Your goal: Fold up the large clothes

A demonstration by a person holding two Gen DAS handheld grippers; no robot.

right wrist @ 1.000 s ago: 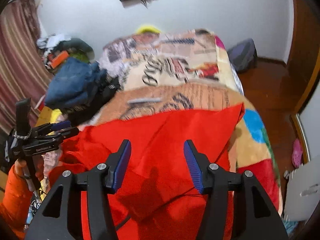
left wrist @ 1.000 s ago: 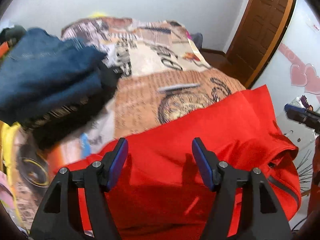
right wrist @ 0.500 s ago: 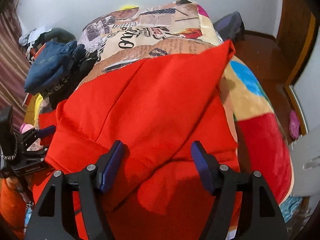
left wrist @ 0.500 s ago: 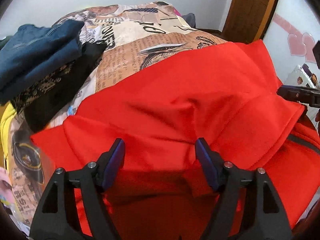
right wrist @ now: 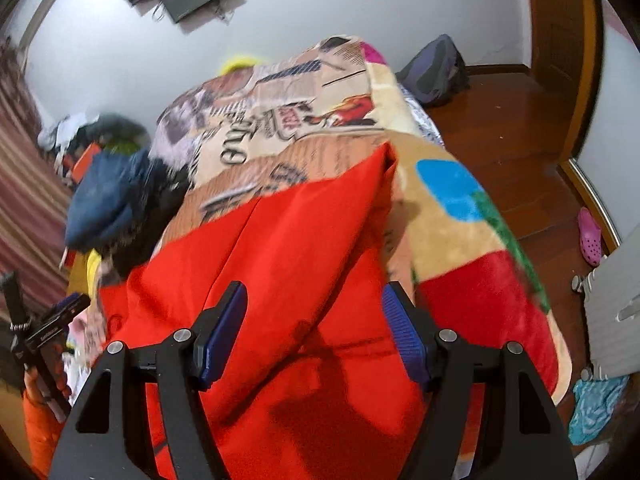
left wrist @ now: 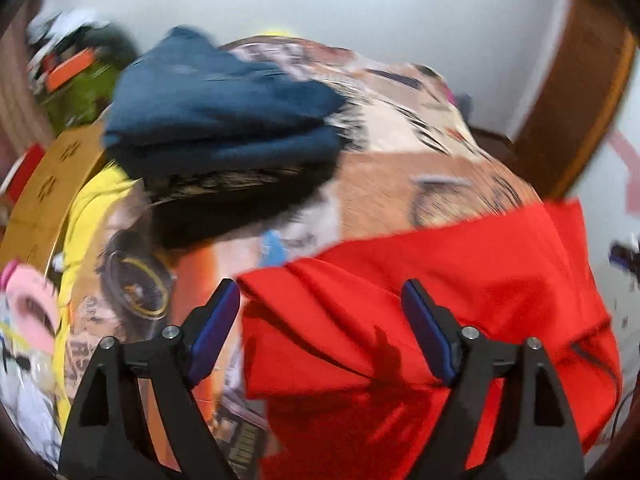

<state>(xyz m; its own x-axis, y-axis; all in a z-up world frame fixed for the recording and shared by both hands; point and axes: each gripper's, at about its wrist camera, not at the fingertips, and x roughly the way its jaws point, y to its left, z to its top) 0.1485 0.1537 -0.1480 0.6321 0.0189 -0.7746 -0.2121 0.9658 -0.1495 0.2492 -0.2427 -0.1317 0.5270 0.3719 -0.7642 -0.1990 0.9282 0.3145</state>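
The red garment [right wrist: 288, 264] lay spread over the near end of the bed, on the patterned blanket [right wrist: 448, 232], one pointed corner reaching toward twelve o'clock in the right wrist view and a loose fold bunched along its nine o'clock edge. The right gripper [right wrist: 314, 332] hung above it with blue pads apart and nothing pinched between them. The left gripper [left wrist: 320, 330] stood over the garment's folded left corner, jaws opening, cloth below them but not clamped. At about ten o'clock of the garment sat a stack of folded clothes [left wrist: 224, 120], blue on top of black. Beyond the bed, at one o'clock, a dark bag [right wrist: 436, 70] rested on the wooden floor. I judged the risk to be the fold slumping open now that neither tool held it, since the fabric looked slippery and the blanket uneven; a careless regrasp could also catch only one layer and drag the edge askew
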